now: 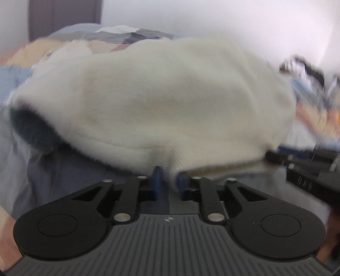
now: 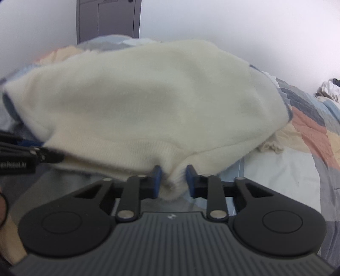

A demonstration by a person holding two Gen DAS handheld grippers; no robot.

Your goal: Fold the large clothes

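Note:
A fuzzy cream sweater point(image 1: 161, 99) lies spread on a bed, its ribbed hem nearest me. In the left wrist view my left gripper point(image 1: 170, 179) is shut on that hem, and a pinch of fabric rises between the blue pads point(image 1: 157, 180). The right wrist view shows the same sweater point(image 2: 148, 102), with my right gripper point(image 2: 173, 180) shut on a bunched fold of the hem further right. Each gripper shows at the edge of the other's view: the right gripper point(image 1: 297, 167) and the left gripper point(image 2: 36, 156). A dark blue-grey patch point(image 1: 31, 129) shows at the sweater's left end.
A patchwork quilt point(image 2: 314, 131) in blue, peach and grey covers the bed. A small cream fabric scrap point(image 2: 271, 146) lies by the sweater's right edge. More clothes point(image 2: 328, 89) are heaped at the far right. A grey door point(image 2: 108, 19) and white wall stand behind.

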